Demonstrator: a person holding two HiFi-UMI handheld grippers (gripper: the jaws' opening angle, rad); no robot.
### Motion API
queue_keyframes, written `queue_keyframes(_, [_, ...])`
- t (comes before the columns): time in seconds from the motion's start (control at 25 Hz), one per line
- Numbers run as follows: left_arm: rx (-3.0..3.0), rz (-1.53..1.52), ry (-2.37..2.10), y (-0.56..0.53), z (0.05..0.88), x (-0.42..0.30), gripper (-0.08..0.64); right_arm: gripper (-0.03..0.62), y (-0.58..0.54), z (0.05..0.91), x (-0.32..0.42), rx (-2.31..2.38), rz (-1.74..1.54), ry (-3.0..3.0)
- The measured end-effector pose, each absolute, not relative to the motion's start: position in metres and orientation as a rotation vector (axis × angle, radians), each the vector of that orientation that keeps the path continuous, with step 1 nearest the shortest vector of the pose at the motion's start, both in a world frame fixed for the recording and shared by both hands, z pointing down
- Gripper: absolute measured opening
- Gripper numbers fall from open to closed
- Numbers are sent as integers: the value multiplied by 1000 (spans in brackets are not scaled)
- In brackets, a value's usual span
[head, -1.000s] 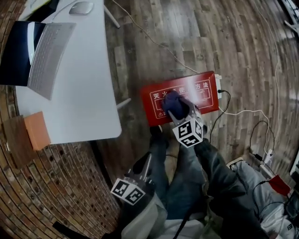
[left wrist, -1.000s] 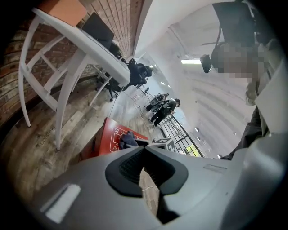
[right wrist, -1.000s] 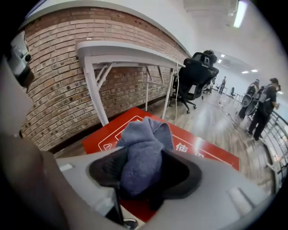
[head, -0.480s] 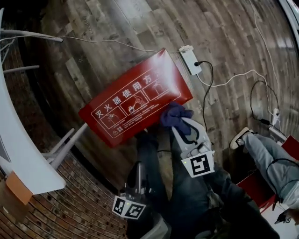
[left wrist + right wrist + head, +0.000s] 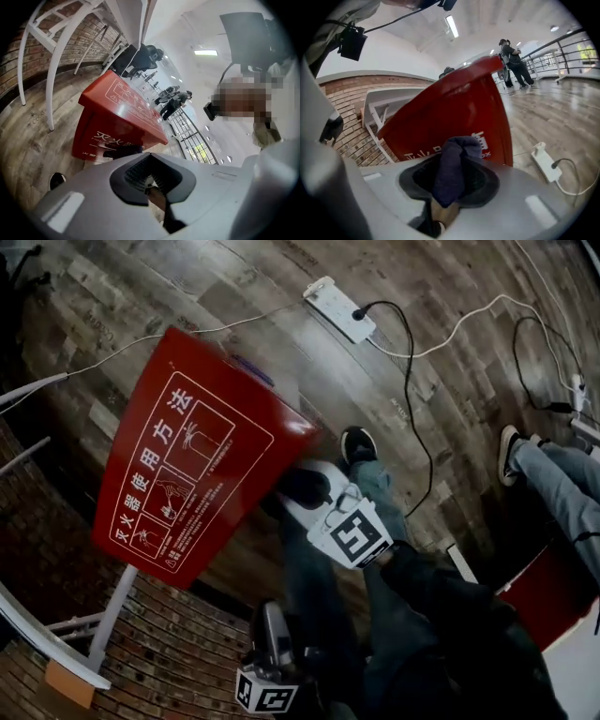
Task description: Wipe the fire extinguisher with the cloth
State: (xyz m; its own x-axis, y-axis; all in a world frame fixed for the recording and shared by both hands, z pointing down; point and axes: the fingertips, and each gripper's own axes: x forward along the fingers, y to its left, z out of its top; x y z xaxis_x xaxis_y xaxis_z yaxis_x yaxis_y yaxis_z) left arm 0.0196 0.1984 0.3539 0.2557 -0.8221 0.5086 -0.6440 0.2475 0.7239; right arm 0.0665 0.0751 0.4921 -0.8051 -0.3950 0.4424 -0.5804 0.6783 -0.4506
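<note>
Nearby, a white power strip (image 5: 339, 310) lies on the far side of the red fire extinguisher box (image 5: 197, 456), and a black cable (image 5: 407, 399) runs from it toward the near right. A white table leg (image 5: 112, 613) stands at the box's near left end. The wearer's dark shoe (image 5: 359, 444) sits just right of the box, and another person's jeans-clad leg (image 5: 553, 474) shows at the far right.

The box is bright red. Its flat top carries white Chinese characters and framed line diagrams, and its side face has white lettering.

The right gripper (image 5: 449, 197) has just been closing its jaws and now pinches a bunched dark blue cloth (image 5: 454, 161). It holds the cloth close to the box's right side, though contact cannot be made out. The left gripper (image 5: 149, 180) has its jaws together with nothing between them, low and near, well apart from the box.

The floor (image 5: 234, 296) is grey-brown wood planks, with a brick wall (image 5: 159, 652) at the near left. The gripper views show a white hall with ceiling lights and railings.
</note>
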Motion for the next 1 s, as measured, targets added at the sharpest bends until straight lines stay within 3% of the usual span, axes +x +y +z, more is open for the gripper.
queue_keyframes(0.28, [1524, -170, -1437, 188, 356, 11, -2, 109, 121, 513, 5, 651, 836, -2662])
queue_keyframes(0.72, [1551, -192, -1379, 194, 367, 13, -2, 109, 6, 637, 129, 1148, 970, -2282])
queue_keyframes(1.0, [1535, -212, -1371, 206, 371, 7, -2, 109, 71, 666, 49, 996, 1305, -2262])
